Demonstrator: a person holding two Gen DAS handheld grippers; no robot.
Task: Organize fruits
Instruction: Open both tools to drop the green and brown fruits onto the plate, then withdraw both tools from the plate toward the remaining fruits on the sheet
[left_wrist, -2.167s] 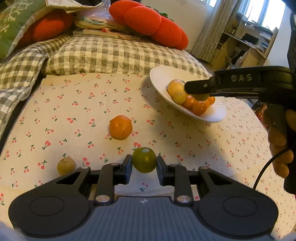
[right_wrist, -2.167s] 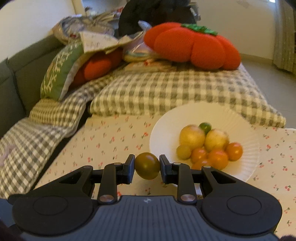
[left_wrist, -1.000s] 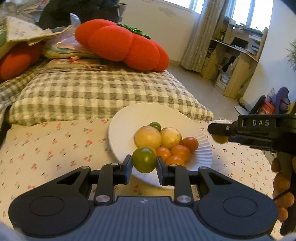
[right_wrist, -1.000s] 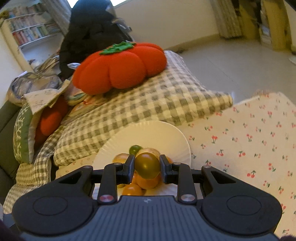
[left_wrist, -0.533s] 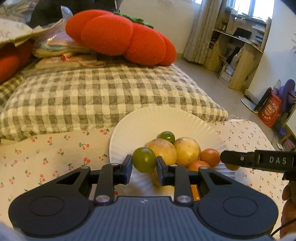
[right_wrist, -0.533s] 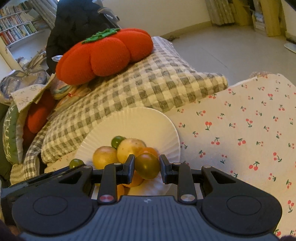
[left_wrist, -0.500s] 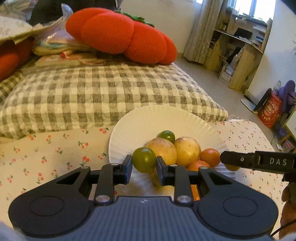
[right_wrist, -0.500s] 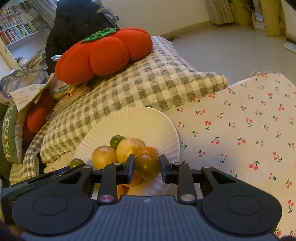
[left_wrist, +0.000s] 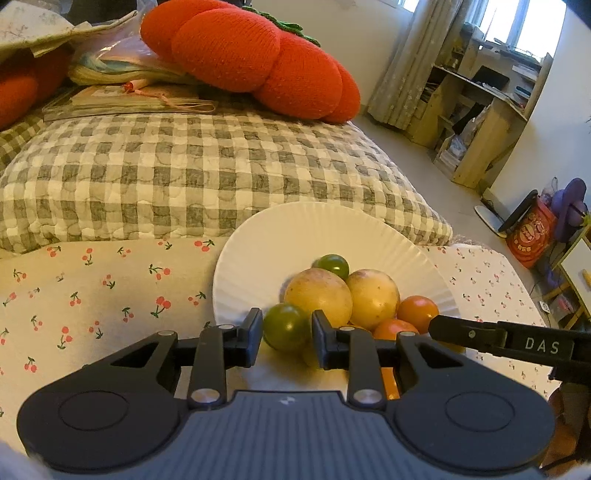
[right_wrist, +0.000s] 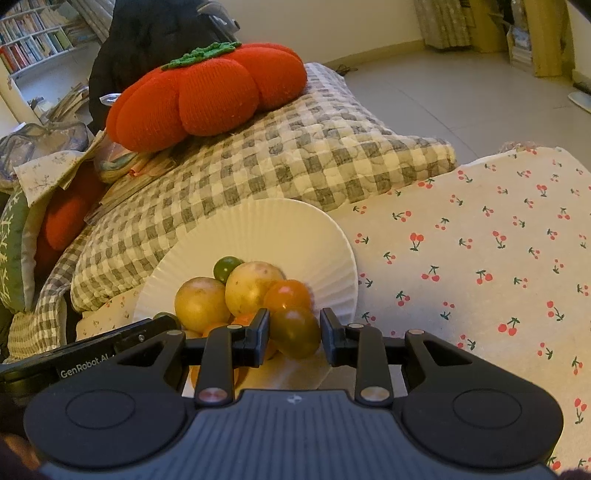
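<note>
Now, biggest first: the bed's cherry-print sheet (left_wrist: 92, 295) is seen spread under everything, w/ a checked quilt (left_wrist: 184, 177) bunched behind it and a red tomato cushion (left_wrist: 251, 55) parked on top. A white plate (left_wrist: 295, 232) is set on the sheet, just in front of the quilt. Most of the sorting looks done: two yellow fruits (left_wrist: 319, 297), several orange tomatoes (left_wrist: 417, 308) and one small green one (left_wrist: 334, 266) are piled touching on the plate.

Two pcs are left in hand. The L claw (left_wrist: 287, 334) is clamped on a green tomato (left_wrist: 286, 330), held over the plate's near rim beside the pile. The R claw (right_wrist: 294, 332) is brought in from the other side, low over the pile; its jaws are opening, w/ an olive tomato (right_wrist: 295, 334) seen btwn the pads and touching both.

Left to do, by the look of it: both tomatoes to be let go onto the plate. Whether loose fruit remains elsewhere on the sheet can't be told.
</note>
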